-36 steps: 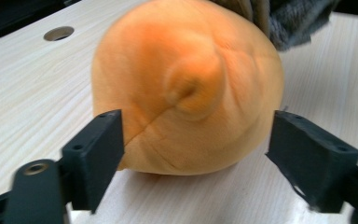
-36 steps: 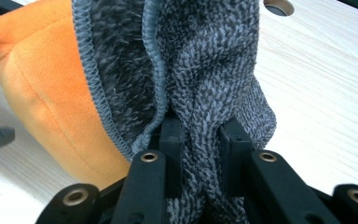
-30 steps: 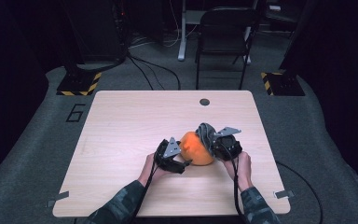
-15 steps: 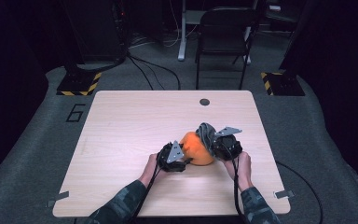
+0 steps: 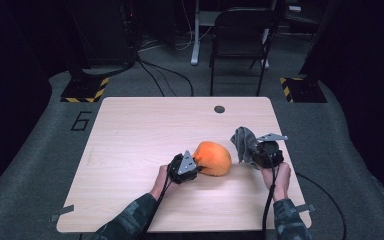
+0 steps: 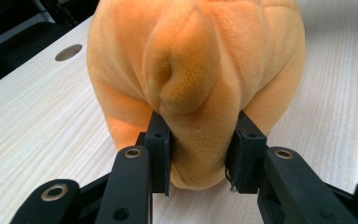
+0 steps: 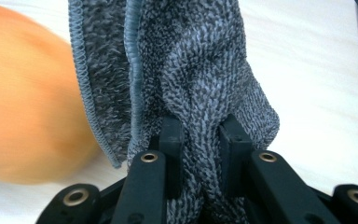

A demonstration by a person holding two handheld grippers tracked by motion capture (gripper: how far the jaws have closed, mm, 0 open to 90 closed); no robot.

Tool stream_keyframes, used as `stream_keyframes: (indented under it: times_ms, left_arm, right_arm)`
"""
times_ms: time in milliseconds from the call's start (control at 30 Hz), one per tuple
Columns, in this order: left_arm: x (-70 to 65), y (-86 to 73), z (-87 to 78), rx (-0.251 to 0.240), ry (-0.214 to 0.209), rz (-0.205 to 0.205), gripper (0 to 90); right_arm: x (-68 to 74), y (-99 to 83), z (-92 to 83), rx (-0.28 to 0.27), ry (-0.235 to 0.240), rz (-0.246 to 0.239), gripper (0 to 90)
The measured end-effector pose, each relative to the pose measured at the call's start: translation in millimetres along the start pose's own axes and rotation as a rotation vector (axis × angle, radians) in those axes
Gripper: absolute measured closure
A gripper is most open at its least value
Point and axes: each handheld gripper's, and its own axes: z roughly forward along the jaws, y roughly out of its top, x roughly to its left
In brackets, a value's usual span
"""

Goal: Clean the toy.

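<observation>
An orange plush toy [image 5: 212, 158] lies on the wooden table [image 5: 140, 125], right of centre and toward the near side. My left gripper [image 5: 194, 165] is at its left side. Its jaws have just been closing and now pinch a fold of the plush [image 6: 196, 60] between the pads [image 6: 161, 149]. My right gripper [image 5: 250, 150] stands to the right of the toy, shut on a bunched grey knit cloth [image 5: 241, 140]. In the right gripper view the cloth [image 7: 191, 70] rises from between the jaws, with the orange plush [image 7: 23, 102] blurred at the left.
A round cable hole [image 5: 219, 109] sits in the table's far edge area. A black chair [image 5: 240, 45] stands beyond the table, and cables run across the floor. Bare tabletop stretches to the left and far side.
The right gripper has drawn the grey cloth off to the right, away from the plush toy. The left gripper's jaws have closed onto the toy's near-left side.
</observation>
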Motion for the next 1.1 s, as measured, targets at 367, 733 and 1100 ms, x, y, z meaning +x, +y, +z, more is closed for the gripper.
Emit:
stream_keyframes:
  times_ms: [367,733,1100]
  left_arm:
    - [-0.7,-0.9,-1.1,-0.026,0.003,0.000,69.9]
    - [-0.8,6.8,-7.3,-0.061,0.009,-0.028,75.3]
    - [10.5,22.8,-26.9,-0.097,-0.041,-0.228,75.5]
  right_arm:
    - [-22.8,-12.8,12.7,0.053,-0.009,0.070,74.7]
    - [-23.4,-12.2,11.9,0.049,-0.007,0.065,74.6]
    - [-25.2,-10.8,7.8,0.034,-0.008,0.072,74.7]
